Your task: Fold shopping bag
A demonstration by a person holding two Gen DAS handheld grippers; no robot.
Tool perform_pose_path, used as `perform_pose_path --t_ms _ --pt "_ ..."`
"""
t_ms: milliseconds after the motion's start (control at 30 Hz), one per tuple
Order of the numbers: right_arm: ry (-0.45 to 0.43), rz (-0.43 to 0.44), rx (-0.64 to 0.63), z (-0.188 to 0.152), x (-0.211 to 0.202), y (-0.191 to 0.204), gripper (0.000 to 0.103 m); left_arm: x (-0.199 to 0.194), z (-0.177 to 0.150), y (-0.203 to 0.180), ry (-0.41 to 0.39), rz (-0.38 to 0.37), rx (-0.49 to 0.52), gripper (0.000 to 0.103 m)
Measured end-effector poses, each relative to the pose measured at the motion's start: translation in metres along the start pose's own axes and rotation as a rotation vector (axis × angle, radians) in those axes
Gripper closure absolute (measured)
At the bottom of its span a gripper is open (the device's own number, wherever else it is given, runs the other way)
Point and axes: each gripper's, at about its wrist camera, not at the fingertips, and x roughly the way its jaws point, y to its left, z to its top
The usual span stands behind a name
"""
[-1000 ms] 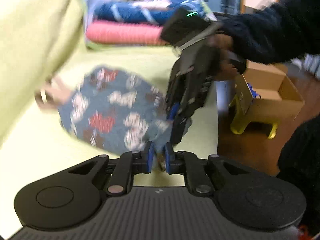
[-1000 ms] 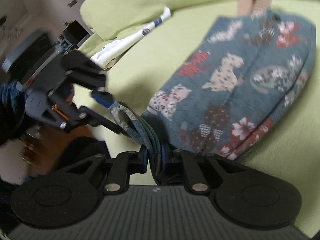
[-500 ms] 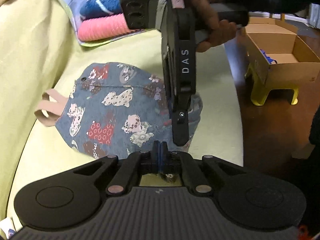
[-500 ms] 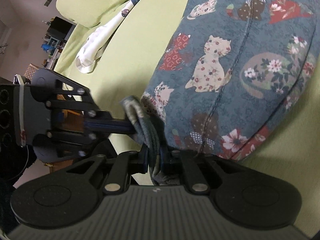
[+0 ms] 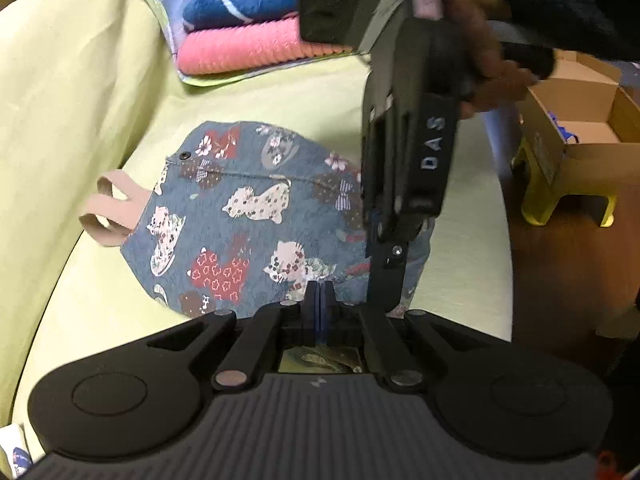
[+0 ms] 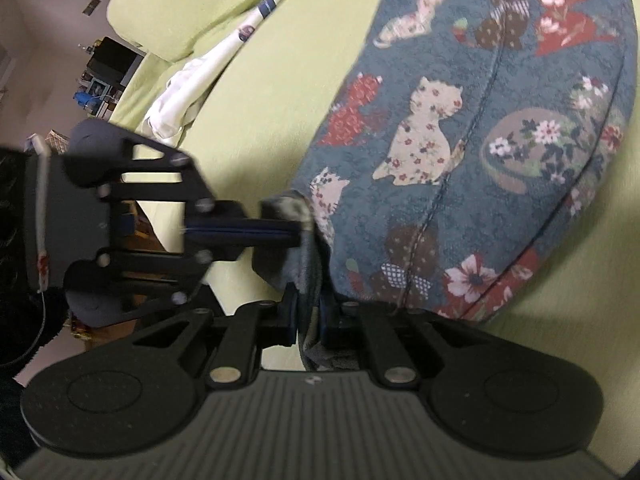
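While both grippers, left (image 5: 319,304) pressed together w/ its tips at the fabric & right (image 6: 308,316), pinch its near corner, bag (image 5: 256,216) lies flat on green sofa (image 5: 72,112), handles away; cardboard box (image 5: 576,136) beyond.

The right tongs (image 6: 308,320) pinch a bunched corner of the cat-print shopping bag (image 6: 480,152) spread ahead of them, while the left tongs (image 6: 296,232), closed, touch that corner from the left.

The only legible lettering is "DAS", in pale capitals running lengthwise down the black side of the right gripper (image 5: 386,280) as seen from the left wrist view; a small mark on the white cloth (image 6: 208,68) is too blurred to read.
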Motion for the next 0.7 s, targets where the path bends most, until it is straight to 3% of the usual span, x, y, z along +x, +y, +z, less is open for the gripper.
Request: perform_pose_path --t_ms 67,200,300,367,400,533,567,700 --pt "-0.061 -0.042 -0.022 -0.007 -0.003 0.009 0.097 0.000 0.000 -0.001 0.010 0.001 -0.011 0.103" --pt "-0.236 -0.242 -0.174 -0.041 -0.005 0.050 0.091 0.002 0.003 -0.002 0.020 -0.006 -0.021 0.103" --pt "-0.379 -0.486 -0.336 -0.075 0.004 0.085 0.084 0.007 0.007 -0.002 0.035 -0.005 -0.016 0.103" --pt "-0.476 -0.675 -0.457 -0.099 0.012 0.109 0.070 0.010 0.009 -0.001 0.043 -0.007 -0.016 0.103" --pt "-0.510 -0.731 -0.503 -0.108 0.014 0.117 0.070 0.011 0.009 -0.001 0.045 -0.007 -0.014 0.103" --pt "-0.577 -0.750 -0.633 -0.128 0.022 0.122 0.078 0.014 0.011 0.001 0.056 -0.008 -0.032 0.103" --pt "-0.572 -0.779 -0.674 -0.129 0.027 0.120 0.089 0.015 0.011 0.000 0.058 -0.004 -0.036 0.103" --pt "-0.548 -0.835 -0.801 -0.129 0.048 0.103 0.090 0.017 0.007 -0.003 0.043 0.012 -0.060 0.103"
